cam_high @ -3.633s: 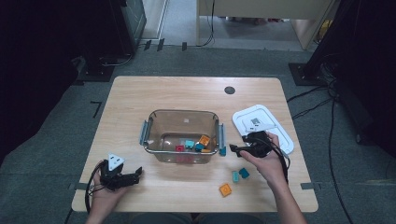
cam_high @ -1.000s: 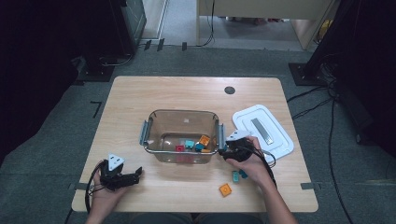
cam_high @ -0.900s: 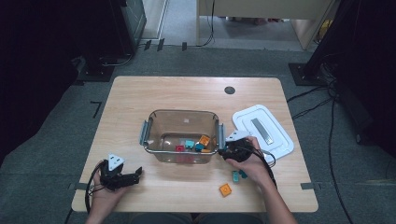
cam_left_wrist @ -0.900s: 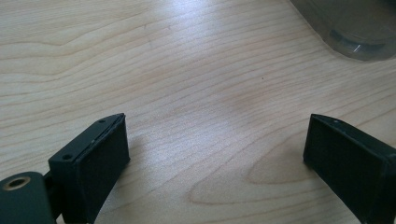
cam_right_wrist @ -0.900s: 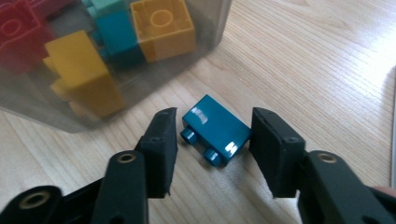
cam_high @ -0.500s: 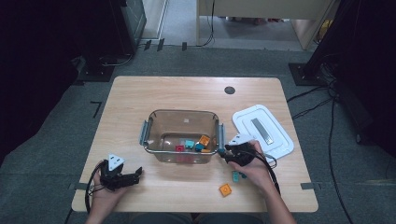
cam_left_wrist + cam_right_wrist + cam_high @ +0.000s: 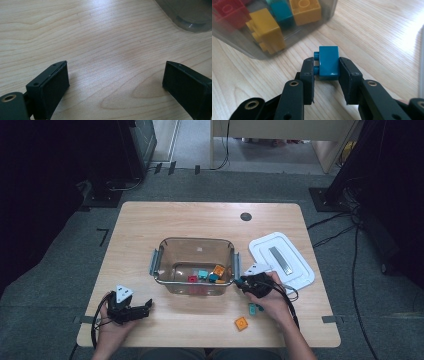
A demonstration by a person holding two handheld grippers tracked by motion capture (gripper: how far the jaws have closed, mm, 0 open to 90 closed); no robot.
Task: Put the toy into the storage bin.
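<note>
My right gripper (image 7: 243,284) sits low at the front right corner of the clear container (image 7: 196,240). Its jaws have just been closing with a blue brick (image 7: 329,61) between them, and the pads (image 7: 308,75) now press on its two sides just above the wood. The brick's studs point left in the right gripper view. Inside the container lie a red brick (image 7: 192,279), a teal brick (image 7: 202,274) and an orange brick (image 7: 218,270). My left gripper (image 7: 145,309) rests open on the table at the front left, with bare wood between its pads (image 7: 53,82).
A white lid (image 7: 282,262) lies to the right of the container, close behind my right hand. A teal brick (image 7: 255,308) and an orange brick (image 7: 241,323) lie loose on the table near the front edge, beside my right forearm.
Since the earliest frame my right hand has shifted left from beside the lid to the container's corner, and one of two loose teal bricks has left its spot. The left gripper has stayed put.
</note>
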